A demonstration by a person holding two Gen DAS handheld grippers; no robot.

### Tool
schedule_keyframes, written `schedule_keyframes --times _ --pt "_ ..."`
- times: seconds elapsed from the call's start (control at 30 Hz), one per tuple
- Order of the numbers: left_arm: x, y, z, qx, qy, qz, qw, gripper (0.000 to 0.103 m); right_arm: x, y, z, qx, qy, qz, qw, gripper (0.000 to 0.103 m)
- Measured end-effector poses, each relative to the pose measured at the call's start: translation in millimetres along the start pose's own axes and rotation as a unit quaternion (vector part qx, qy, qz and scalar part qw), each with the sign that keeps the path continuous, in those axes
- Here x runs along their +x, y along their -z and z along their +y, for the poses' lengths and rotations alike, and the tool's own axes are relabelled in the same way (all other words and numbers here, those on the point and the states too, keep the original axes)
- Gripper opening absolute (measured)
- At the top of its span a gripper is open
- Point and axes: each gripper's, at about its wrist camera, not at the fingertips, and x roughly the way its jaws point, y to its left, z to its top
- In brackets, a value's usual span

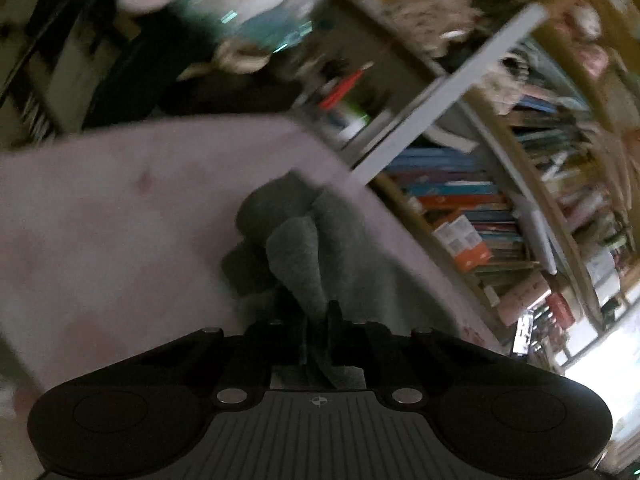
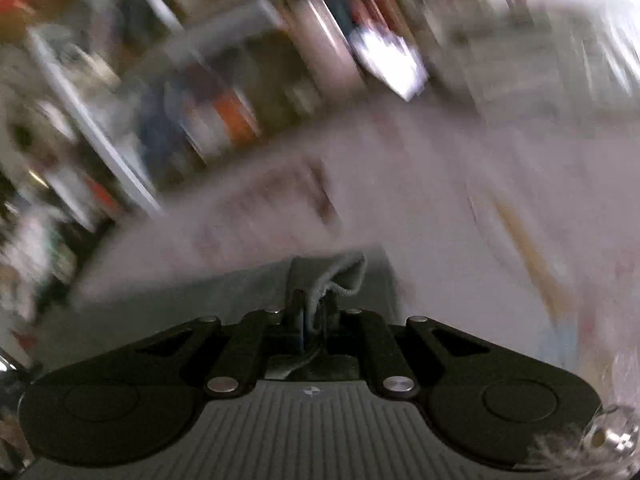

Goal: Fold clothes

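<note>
A grey fleecy garment (image 1: 320, 240) lies bunched on a pale pink table (image 1: 100, 208) in the left wrist view. My left gripper (image 1: 318, 316) is shut on a fold of this cloth, which rises from between its fingers. In the blurred right wrist view the same grey garment (image 2: 240, 292) spreads flat to the left, and its hemmed corner (image 2: 340, 276) stands up between the fingers of my right gripper (image 2: 316, 304), which is shut on it. The pale table (image 2: 460, 200) runs on beyond the cloth.
Bookshelves (image 1: 500, 208) packed with books stand close behind the table, with a white post (image 1: 452, 84) in front of them. A dark pile (image 1: 192, 96) and light-coloured clutter sit past the table's far edge. The blurred shelves (image 2: 200, 112) also fill the right wrist view's upper left.
</note>
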Motion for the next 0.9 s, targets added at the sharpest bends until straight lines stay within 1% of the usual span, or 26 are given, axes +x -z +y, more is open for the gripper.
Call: schedule_keyframes --times 0.03,0.07,0.1,0.17,0.23,0.27,0.3,0.37,0.4,0.43,0.47,0.57,0.63,0.67,0.7,0.73,0.77,0.83,0.87,0.9 --pt "-1.2 -0.5 1.4 -0.005 0.002 -0.001 1.0000 0.011 4.2 5.9 -5.1 0.002 0.005 0.003 1.000 0.015" --pt "-2.6 -1.9 -0.6 -0.001 0.001 -0.004 1.0000 0.013 6.3 10.3 -8.5 0.002 0.012 0.001 1.000 0.023" --pt "-3.3 -3.3 -4.0 0.008 -0.002 -0.007 0.9999 0.015 1.8 10.0 -6.4 -0.006 0.024 -0.016 1.000 0.028" --pt "-3.9 -6.2 -11.4 0.024 -0.007 -0.014 0.9996 0.029 -8.0 9.2 2.9 -0.039 0.055 -0.054 0.996 0.041" --pt "-1.7 -8.5 -14.4 0.023 -0.007 -0.019 0.9995 0.038 -18.1 8.8 15.0 -0.083 0.088 -0.094 0.988 0.043" --pt "-0.1 -9.2 -14.3 0.017 -0.009 -0.021 0.9996 0.038 -21.5 9.5 20.2 -0.103 0.097 -0.107 0.984 0.043" --pt "0.8 -8.8 -12.0 0.006 -0.015 -0.024 0.9996 0.038 -22.5 9.9 26.7 -0.119 0.096 -0.118 0.981 0.043" --pt "1.5 -7.1 -5.0 -0.025 -0.025 -0.034 0.9988 0.034 -22.4 13.5 39.2 -0.144 0.066 -0.128 0.979 0.043" --pt "0.9 -7.2 -6.0 -0.031 -0.022 -0.040 0.9985 0.033 -17.8 16.2 45.8 -0.153 0.044 -0.123 0.980 0.043" --pt "-1.4 -8.1 -11.3 -0.024 -0.019 -0.048 0.9984 0.023 -10.9 18.0 53.5 -0.162 0.022 -0.113 0.980 0.043" --pt "-3.8 -9.1 -16.6 -0.017 -0.016 -0.056 0.9981 0.007 -3.1 20.4 61.0 -0.170 0.001 -0.102 0.980 0.042" --pt "-10.9 -11.9 -32.4 0.003 -0.006 -0.080 0.9968 0.005 26.5 32.9 80.8 -0.192 -0.034 -0.051 0.980 0.038" --pt "-32.6 -11.6 -51.9 0.046 0.018 -0.108 0.9929 0.005 40.7 43.0 91.3 -0.209 -0.039 -0.023 0.977 0.037" --pt "-42.8 -11.2 -59.0 0.068 0.022 -0.117 0.9906 0.005 47.1 47.4 95.8 -0.219 -0.042 -0.011 0.975 0.036" --pt "-49.8 -10.9 -62.2 0.085 0.016 -0.119 0.9891 0.005 51.4 50.4 98.4 -0.227 -0.044 -0.001 0.973 0.036" --pt "-51.5 -11.1 -58.8 0.089 0.001 -0.111 0.9898 0.006 55.1 53.5 100.8 -0.234 -0.045 0.008 0.971 0.036" --pt "-48.3 -11.8 -49.1 0.078 -0.022 -0.093 0.9923 0.006 56.7 56.0 101.8 -0.240 -0.043 0.011 0.970 0.036" --pt "-32.6 -9.1 -20.4 0.029 -0.062 -0.041 0.9968 0.006 56.1 57.2 100.7 -0.243 -0.044 0.011 0.969 0.035" --pt "-25.2 -5.7 -7.3 0.003 -0.074 -0.019 0.9970 0.006 54.5 57.9 100.0 -0.242 -0.045 0.012 0.969 0.035" --pt "-22.1 -1.9 0.3 -0.011 -0.079 -0.011 0.9968 0.008 53.4 59.1 99.3 -0.243 -0.046 0.013 0.969 0.035"
